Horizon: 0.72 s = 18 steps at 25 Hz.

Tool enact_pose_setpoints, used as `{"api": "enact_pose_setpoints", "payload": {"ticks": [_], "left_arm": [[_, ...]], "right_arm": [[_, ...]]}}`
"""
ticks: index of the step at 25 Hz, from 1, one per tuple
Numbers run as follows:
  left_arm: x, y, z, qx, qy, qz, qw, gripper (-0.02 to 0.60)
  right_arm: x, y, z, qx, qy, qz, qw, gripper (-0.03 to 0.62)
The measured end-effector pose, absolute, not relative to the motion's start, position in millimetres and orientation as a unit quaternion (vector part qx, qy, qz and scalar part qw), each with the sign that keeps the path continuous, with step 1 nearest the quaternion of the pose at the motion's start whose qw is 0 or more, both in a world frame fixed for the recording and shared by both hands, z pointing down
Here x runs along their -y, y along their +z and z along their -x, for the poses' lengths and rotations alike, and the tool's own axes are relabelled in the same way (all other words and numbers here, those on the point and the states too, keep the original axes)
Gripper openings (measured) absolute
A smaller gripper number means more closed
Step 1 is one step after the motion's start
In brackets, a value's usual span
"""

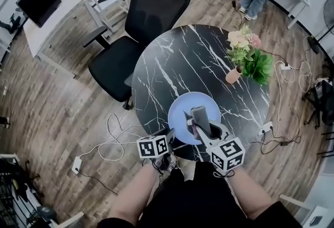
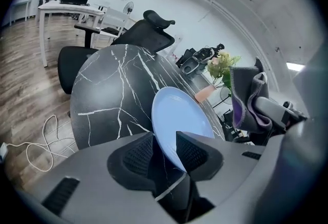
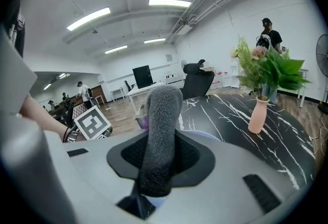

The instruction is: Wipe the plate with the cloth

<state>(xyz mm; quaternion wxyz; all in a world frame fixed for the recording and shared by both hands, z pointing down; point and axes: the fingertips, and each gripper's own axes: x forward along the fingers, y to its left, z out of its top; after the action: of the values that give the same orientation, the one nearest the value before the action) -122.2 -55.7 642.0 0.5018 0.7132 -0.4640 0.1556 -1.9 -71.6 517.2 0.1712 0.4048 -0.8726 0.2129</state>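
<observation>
Plate [image 1: 180, 108]: round, pale blue, shallow, with a raised rim.
Plate pose: we see it lying flat on the black marbled table [image 1: 172, 60], close to the table's near edge.
Plate rim: its near edge sits in the gap between the spread jaws of the left gripper [image 2: 164, 154]. We cannot tell whether a pad touches it.
Cloth [image 3: 159, 130]: grey and fuzzy with a purple side, bunched into a thick wad.
Cloth pose: it stands upright, pinched between the jaws of the right gripper [image 3: 159, 155], over the plate's near half. We cannot tell whether it touches the plate.
</observation>
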Motion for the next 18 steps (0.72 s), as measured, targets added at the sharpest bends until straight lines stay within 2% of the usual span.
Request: {"api": "enact_pose_setpoints", "payload": {"ticks": [13,18], "left_arm": [[76.3,680.1,110.0,0.473,0.170,-0.675,0.540,0.149],[76.4,684.9,110.9,0.478,0.172,-0.665,0.547,0.112]], "right_arm": [[82.0,583.1,7.3,0.864,0.258,-0.361,0.238,0.114],[77.9,607.2,9.4,0.850,0.286,-0.355,0.264,0.114]]}}
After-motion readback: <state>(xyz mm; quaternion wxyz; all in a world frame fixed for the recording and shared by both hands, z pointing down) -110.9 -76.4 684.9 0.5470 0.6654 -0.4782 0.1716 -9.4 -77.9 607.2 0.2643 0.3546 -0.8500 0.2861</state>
